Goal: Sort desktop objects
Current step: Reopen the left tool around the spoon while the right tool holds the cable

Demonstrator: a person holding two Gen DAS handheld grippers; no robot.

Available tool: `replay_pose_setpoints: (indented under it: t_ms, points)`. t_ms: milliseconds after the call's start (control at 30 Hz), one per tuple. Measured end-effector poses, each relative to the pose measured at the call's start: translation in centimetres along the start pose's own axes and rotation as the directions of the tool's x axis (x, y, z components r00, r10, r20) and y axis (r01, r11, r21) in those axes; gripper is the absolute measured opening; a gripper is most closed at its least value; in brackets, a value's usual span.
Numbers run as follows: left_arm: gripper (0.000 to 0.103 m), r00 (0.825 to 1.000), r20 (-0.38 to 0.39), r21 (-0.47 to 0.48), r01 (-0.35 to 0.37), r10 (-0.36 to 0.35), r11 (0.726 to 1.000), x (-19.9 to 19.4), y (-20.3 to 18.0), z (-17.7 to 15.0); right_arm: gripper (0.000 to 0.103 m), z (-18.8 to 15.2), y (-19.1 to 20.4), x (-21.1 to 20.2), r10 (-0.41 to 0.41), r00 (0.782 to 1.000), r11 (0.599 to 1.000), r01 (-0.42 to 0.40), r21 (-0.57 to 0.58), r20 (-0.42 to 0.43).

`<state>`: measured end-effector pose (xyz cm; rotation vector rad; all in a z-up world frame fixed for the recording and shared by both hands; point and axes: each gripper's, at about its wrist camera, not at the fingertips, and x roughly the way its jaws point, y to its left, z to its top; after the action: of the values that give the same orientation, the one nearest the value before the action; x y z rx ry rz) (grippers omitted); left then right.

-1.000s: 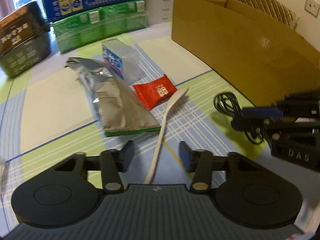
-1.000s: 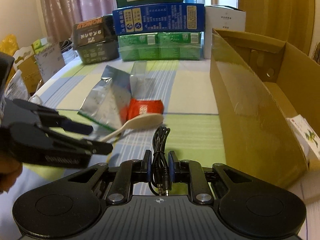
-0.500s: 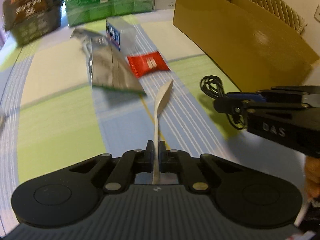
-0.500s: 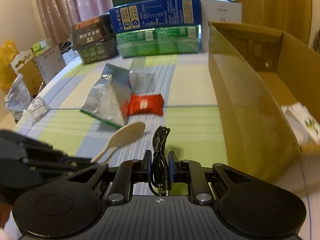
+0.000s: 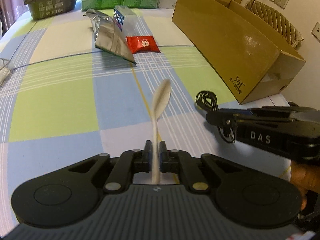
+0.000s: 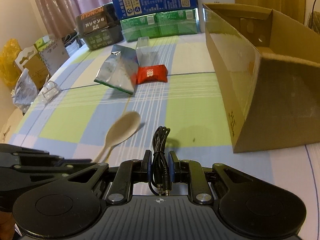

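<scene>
the spoon [image 5: 160, 104] is pinched by its handle in the left hand-held gripper [image 5: 155, 157], bowl forward, lifted above the tabletop [image 5: 60, 104]. the coiled audio cable [image 6: 160, 140] is clamped in the right hand-held gripper [image 6: 159, 167]. the open cardboard box [image 6: 250, 64] stands to the right. carrying both over its rim level and releasing inside would likely work best.

1. "DAS" in white on the right gripper [image 5: 218, 118] body, left wrist view.
2. "361°" on the cardboard box [image 5: 240, 46] corner.
3. "HONGLU" upside down on the dark box [image 6: 96, 25].
4. Other packaging print unreadable.
</scene>
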<state>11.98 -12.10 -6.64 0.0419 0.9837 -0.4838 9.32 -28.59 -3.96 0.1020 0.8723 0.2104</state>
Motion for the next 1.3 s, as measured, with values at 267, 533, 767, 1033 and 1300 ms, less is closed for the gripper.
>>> replay_pose_setpoints:
  t_ms: [267, 533, 767, 1033, 1300]
  points:
    - [0.009, 0.999, 0.035, 0.045, -0.033, 0.032, 0.998, 1.3, -0.6, 0.8, 0.014, -0.1, -0.4, 0.3, -0.006, 1.0, 1.0, 0.006, 0.011, 0.001]
    - [0.045, 0.991, 0.105, 0.069, -0.089, 0.081, 0.994, 2.2, -1.0, 1.4, 0.014, -0.1, -0.4, 0.8, -0.003, 1.0, 1.0, 0.003, 0.023, 0.01]
    - [0.045, 0.981, 0.151, 0.118, -0.142, 0.124, 0.983, 3.5, -1.6, 1.5, 0.014, 0.3, -1.0, 1.1, -0.02, 1.0, 0.999, 0.019, 0.046, 0.019]
    - [0.045, 0.965, 0.215, 0.111, -0.175, 0.149, 0.978, 4.3, -1.8, 1.7, 0.014, 0.7, -1.4, 1.5, -0.033, 0.999, 0.997, 0.031, 0.066, 0.034]
    - [0.031, 0.949, 0.266, 0.094, -0.198, 0.167, 0.976, 4.5, -2.3, 1.2, 0.014, 1.0, -1.8, 1.5, -0.036, 0.998, 0.996, 0.032, 0.084, 0.044]
